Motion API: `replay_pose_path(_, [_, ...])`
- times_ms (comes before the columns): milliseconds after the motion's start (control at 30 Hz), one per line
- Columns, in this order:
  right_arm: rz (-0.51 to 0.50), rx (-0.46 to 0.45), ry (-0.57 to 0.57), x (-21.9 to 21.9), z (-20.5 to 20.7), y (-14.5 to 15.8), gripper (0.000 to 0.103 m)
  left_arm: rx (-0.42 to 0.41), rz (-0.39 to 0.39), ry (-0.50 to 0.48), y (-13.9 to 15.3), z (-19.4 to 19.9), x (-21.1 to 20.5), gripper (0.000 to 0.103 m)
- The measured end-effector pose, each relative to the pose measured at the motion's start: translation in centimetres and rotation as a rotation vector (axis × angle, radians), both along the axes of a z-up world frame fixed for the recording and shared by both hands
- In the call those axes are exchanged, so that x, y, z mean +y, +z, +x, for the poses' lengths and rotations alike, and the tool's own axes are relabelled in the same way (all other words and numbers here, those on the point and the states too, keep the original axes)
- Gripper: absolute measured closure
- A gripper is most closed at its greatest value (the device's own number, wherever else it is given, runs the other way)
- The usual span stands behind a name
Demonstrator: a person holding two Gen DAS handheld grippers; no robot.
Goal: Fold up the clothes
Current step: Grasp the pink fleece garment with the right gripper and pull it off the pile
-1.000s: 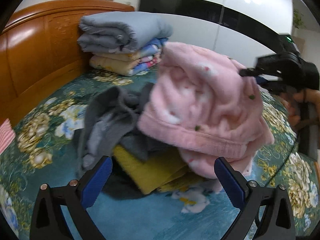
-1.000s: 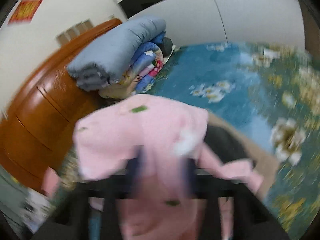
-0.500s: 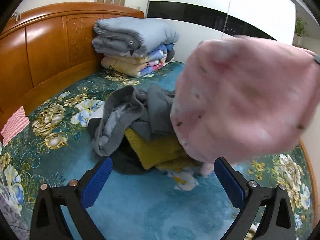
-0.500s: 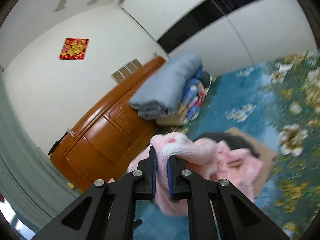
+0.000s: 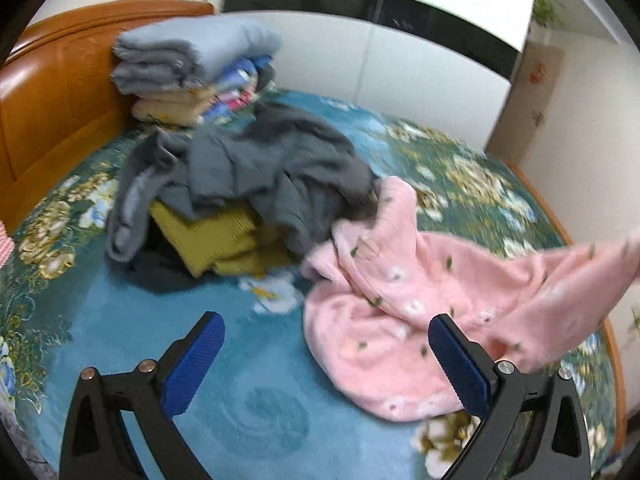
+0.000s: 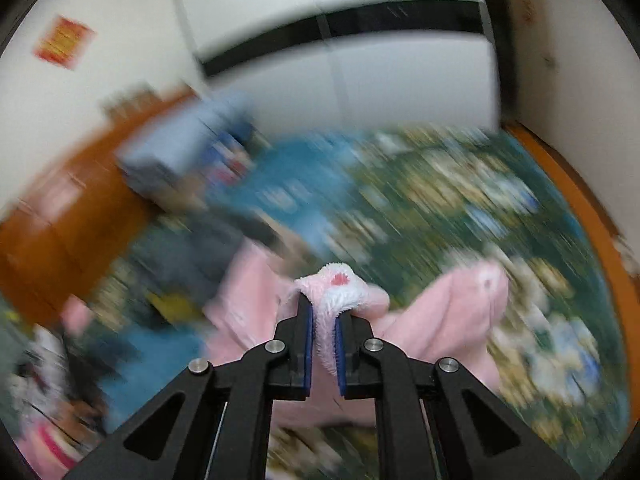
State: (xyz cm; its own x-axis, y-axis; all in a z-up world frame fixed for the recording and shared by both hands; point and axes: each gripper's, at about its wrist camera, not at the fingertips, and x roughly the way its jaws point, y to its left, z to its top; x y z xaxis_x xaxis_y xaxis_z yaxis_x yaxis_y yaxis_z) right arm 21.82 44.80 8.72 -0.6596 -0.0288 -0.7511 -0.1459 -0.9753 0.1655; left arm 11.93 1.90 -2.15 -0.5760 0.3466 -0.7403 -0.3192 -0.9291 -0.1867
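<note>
A pink fleece garment (image 5: pixel 400 312) with small flower prints lies crumpled on the floral bedspread (image 5: pixel 240 400), one end stretched up to the right. My right gripper (image 6: pixel 324 320) is shut on a fold of this pink garment (image 6: pixel 336 284); the right wrist view is heavily blurred. My left gripper (image 5: pixel 326 344) is open and empty, just above the bed, with its right finger (image 5: pixel 460 360) over the garment's near edge. A pile of grey (image 5: pixel 272 168) and mustard-yellow clothes (image 5: pixel 212 236) lies behind, left of the pink garment.
Folded quilts (image 5: pixel 188 64) are stacked against the wooden headboard (image 5: pixel 52 100) at the back left. A white wardrobe wall (image 5: pixel 400 60) stands behind the bed. The bed's wooden edge (image 5: pixel 612 360) runs along the right.
The pink garment was lifted high off the pile and has come down onto the bed at the right, partly spread. The right gripper still grips it and is moving fast.
</note>
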Motion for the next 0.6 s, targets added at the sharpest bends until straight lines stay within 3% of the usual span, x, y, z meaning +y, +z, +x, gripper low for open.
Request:
replay_pose_path(100, [-0.046,-0.147,-0.087,2.5,3.2,-7.3,0.094,-0.038,-0.008,-0.032,-1.2,0.4,1.7,0.0])
replay_pose_path(233, [-0.096,-0.226,-0.278,7.4,7.5,-13.1,0.094,-0.1,-0.028,-0.042,-2.9,-0.1,3.1,0.0])
replay_pose_path(367, [-0.156,-0.159,-0.413,12.1,9.3,-11.9,0.094,-0.17,-0.023,0.004,-5.2,-1.2,3.3,0.0])
replay_pose_path(533, [-0.032,-0.101,-0.463,14.4,7.3,-10.0,0.094,-0.25,0.006,0.097,-7.7,-2.5,2.2,0.0])
replay_pose_path(600, [-0.023,-0.136,-0.449,14.8,6.2,-11.1,0.093,-0.272,0.009,0.115,-8.3,-2.9,2.0,0.001])
